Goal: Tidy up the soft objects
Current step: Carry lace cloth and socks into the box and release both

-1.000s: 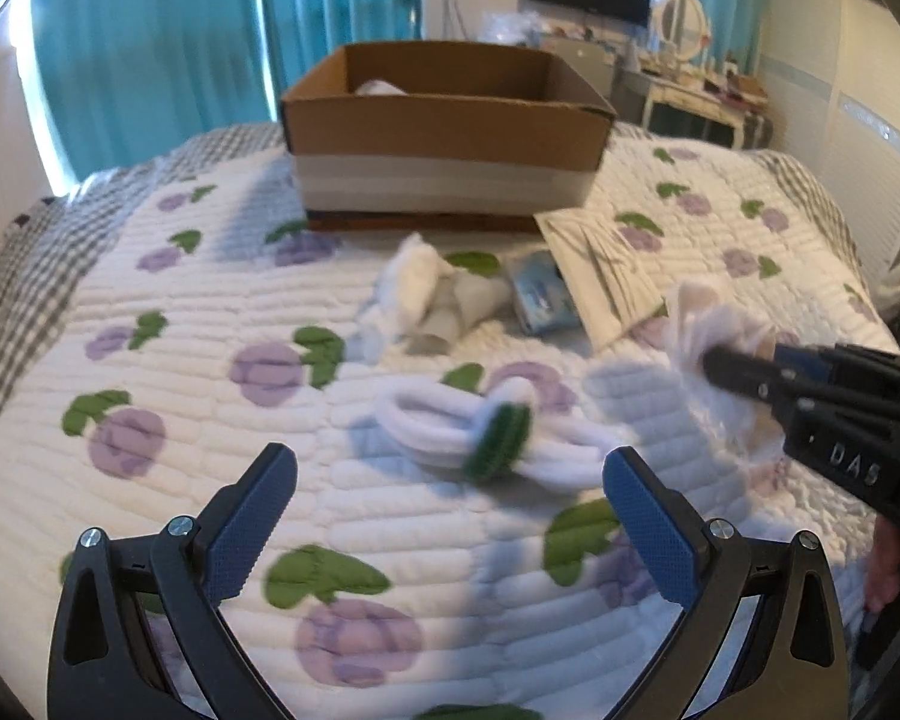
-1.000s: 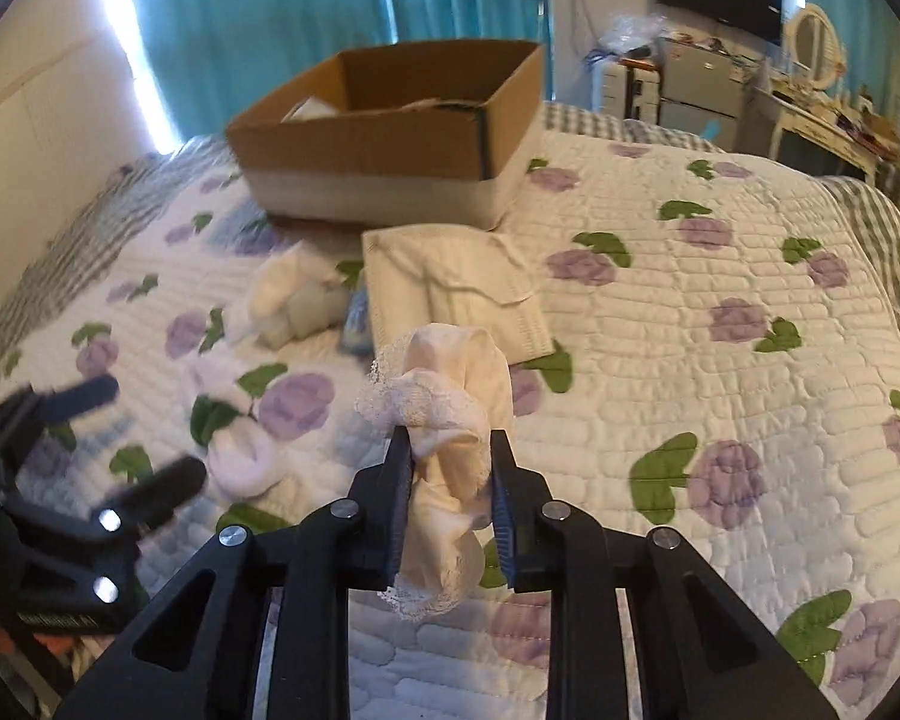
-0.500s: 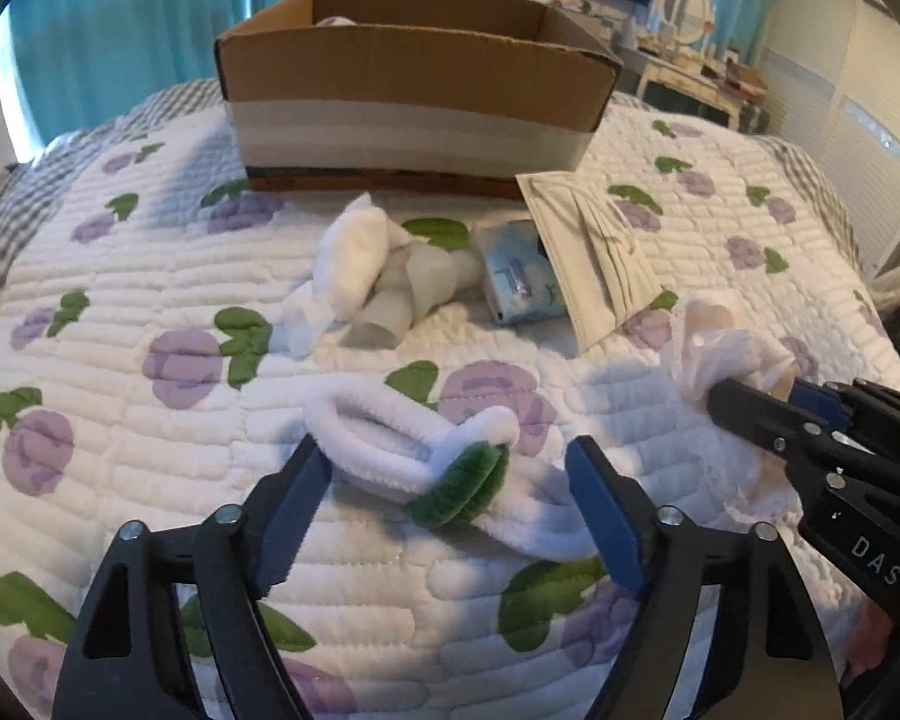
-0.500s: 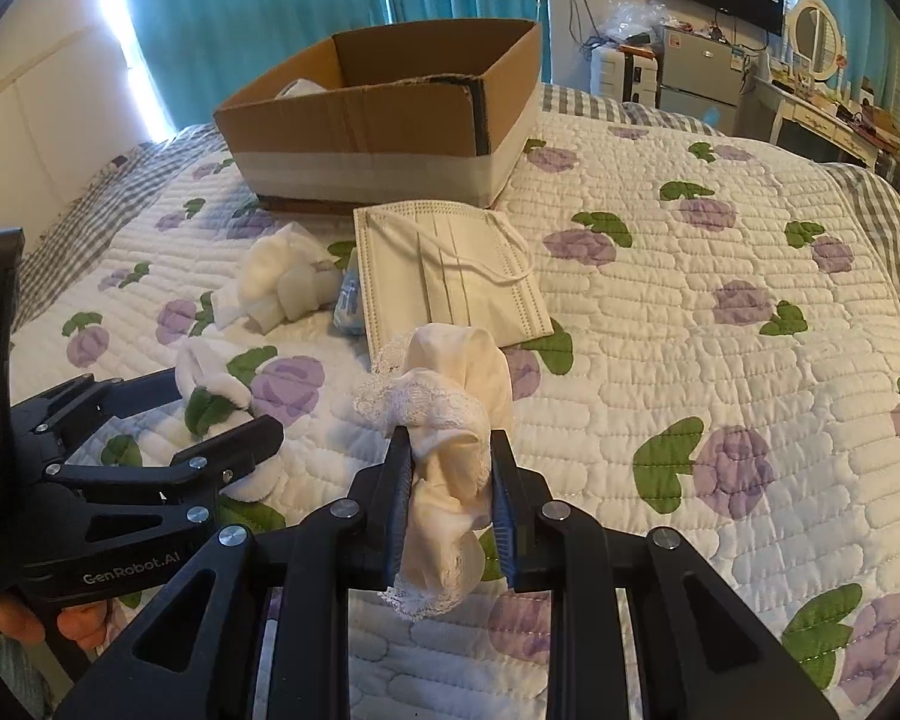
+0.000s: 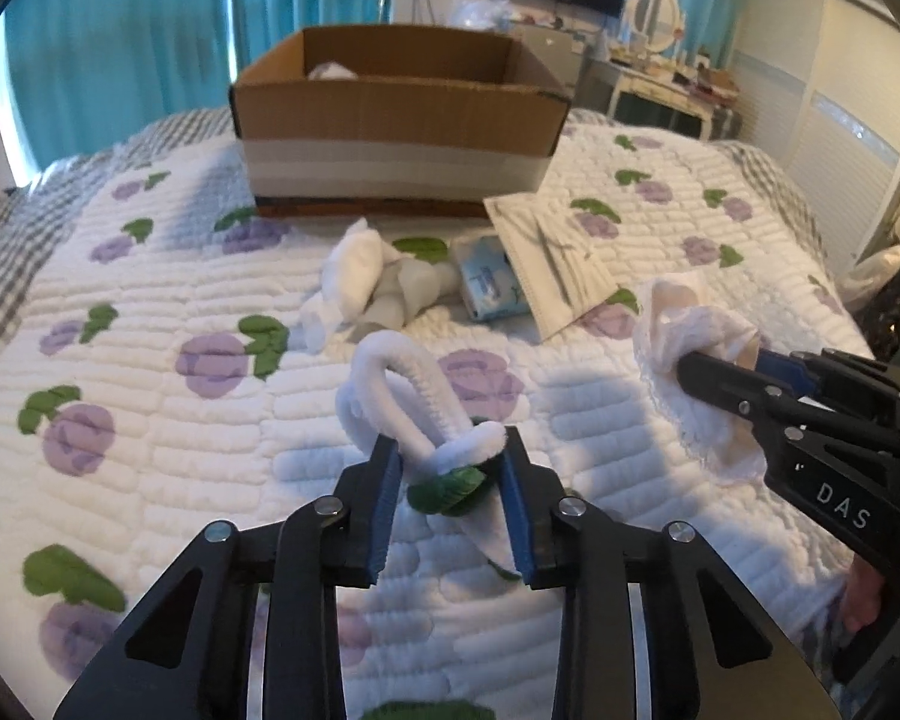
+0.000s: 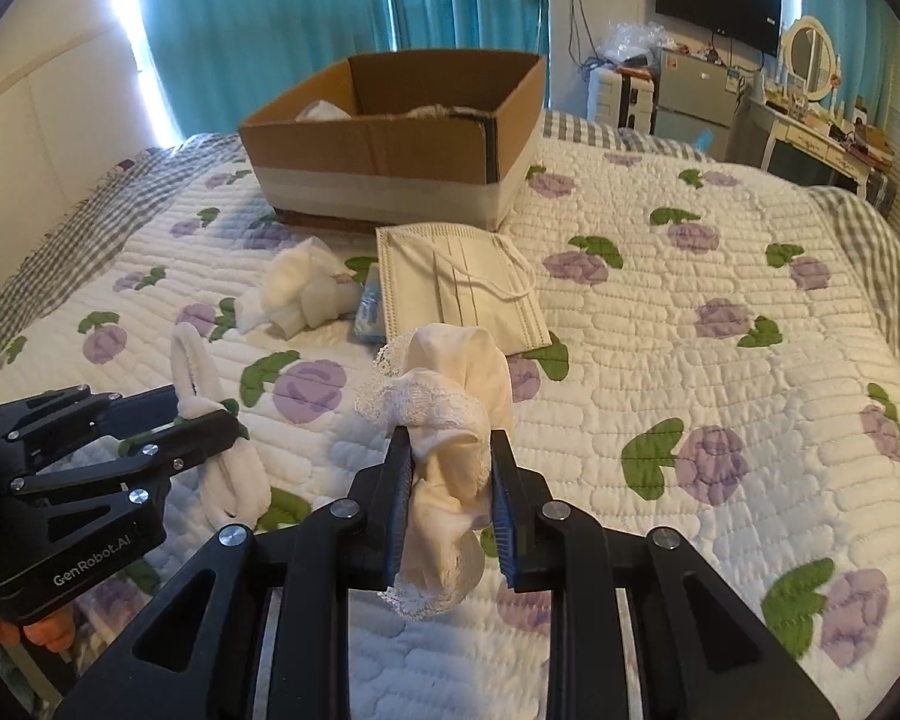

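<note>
My left gripper (image 5: pixel 450 462) is shut on a white fuzzy headband with a green knot (image 5: pixel 411 396) and lifts its loop off the quilt; it also shows in the right wrist view (image 6: pixel 201 396). My right gripper (image 6: pixel 450 450) is shut on a cream lace-trimmed cloth (image 6: pixel 450 396), held above the quilt; the cloth also shows at the right of the left wrist view (image 5: pixel 690 330). An open cardboard box (image 5: pixel 399 120) stands at the far side of the bed, with something white inside.
On the flowered quilt (image 6: pixel 690 330) in front of the box lie a bundle of white socks (image 5: pixel 366 285), a blue tissue pack (image 5: pixel 489 279) and a pale face mask (image 6: pixel 459 282). Curtains and furniture stand beyond the bed.
My left gripper moved forward over the headband, closed on it and raised it. My right gripper kept its hold on the lace cloth and stayed roughly in place.
</note>
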A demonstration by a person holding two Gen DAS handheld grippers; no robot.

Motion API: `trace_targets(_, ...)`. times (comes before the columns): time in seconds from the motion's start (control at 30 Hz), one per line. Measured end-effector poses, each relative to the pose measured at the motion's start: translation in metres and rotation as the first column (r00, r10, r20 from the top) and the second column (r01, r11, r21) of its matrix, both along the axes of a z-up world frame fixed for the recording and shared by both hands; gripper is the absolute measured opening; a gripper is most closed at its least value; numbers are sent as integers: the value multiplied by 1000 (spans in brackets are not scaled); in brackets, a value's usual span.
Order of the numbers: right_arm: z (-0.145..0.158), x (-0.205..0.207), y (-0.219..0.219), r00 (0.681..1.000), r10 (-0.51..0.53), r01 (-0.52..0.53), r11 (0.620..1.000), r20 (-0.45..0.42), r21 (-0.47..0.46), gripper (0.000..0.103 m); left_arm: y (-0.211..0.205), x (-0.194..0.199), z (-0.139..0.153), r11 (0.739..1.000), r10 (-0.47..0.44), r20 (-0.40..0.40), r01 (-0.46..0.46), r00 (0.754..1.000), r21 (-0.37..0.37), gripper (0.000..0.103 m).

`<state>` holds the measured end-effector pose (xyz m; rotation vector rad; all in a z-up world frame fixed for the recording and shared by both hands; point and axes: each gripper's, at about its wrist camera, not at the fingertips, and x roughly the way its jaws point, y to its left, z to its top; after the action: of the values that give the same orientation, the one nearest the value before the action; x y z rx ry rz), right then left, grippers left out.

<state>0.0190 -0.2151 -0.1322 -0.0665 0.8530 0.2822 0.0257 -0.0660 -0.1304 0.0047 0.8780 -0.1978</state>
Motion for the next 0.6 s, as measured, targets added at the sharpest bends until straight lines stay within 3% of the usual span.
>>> trace_targets(0.23,30,-23,-4,999,-7,6,1000,48,23,23,4,-16,36,1000,-7,63,8,998,-6,31)
trace_targets(0.6,102,-31,3,981,19,-23,1000,194,17,23,10,-23,109,1000,-9,203,5,979,20,31)
